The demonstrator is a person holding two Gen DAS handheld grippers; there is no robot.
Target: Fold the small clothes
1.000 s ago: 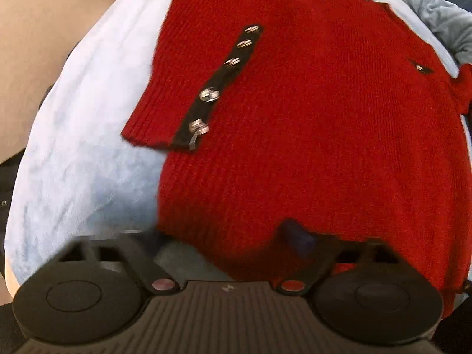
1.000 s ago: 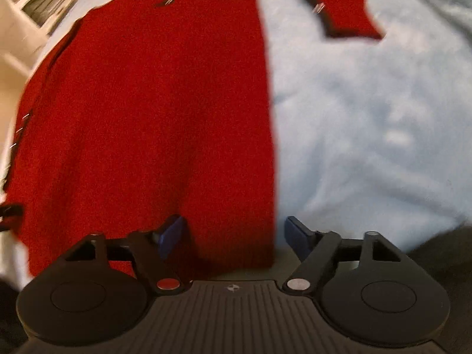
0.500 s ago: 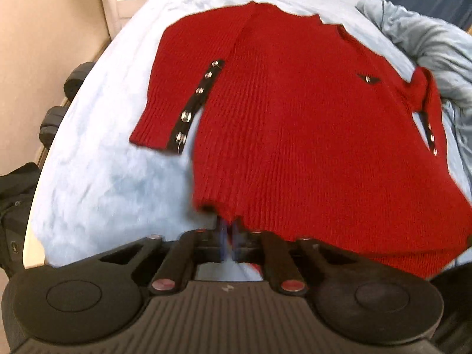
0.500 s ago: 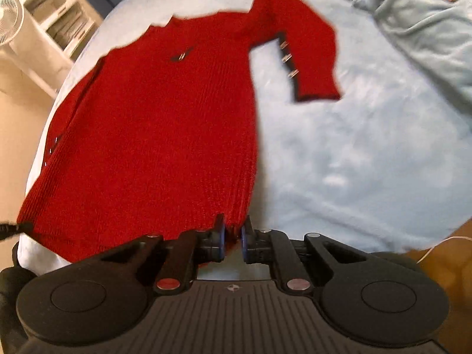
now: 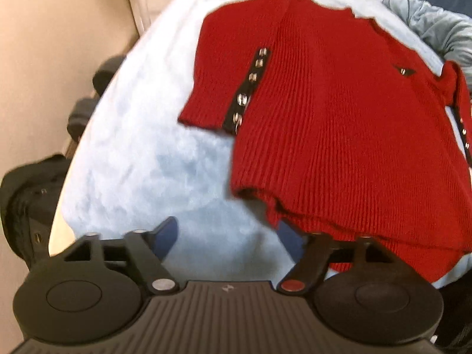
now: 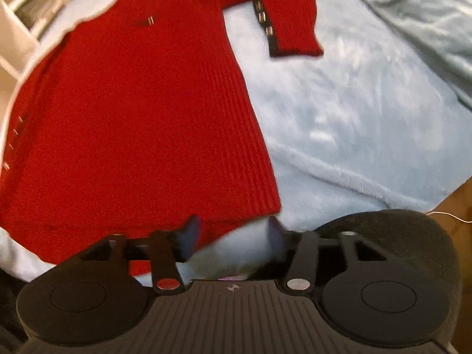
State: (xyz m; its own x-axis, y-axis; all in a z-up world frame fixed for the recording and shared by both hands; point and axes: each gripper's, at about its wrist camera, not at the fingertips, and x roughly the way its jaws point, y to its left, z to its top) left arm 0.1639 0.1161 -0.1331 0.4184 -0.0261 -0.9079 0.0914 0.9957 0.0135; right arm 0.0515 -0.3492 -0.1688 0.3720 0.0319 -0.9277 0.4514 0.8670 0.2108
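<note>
Black plastic left tool [image 5: 228, 237]: jaws opening, spread wide, only blue blanket [image 5: 132, 147] between them; rumpled hem corner of the red sweater [image 5: 339, 118] lies just beside its right finger. Right tool [image 6: 233, 234]: jaws opening, apart, the sweater's other hem corner [image 6: 132, 118] at its left finger, not pinched. Sweater lies flat on the blanket-covered bed, face up. One sleeve [image 5: 218, 82] with black snap strip folded beside the body; other sleeve [image 6: 283, 14] angled outward. Grey-blue bedding [image 6: 419, 14] crumpled beyond.
</note>
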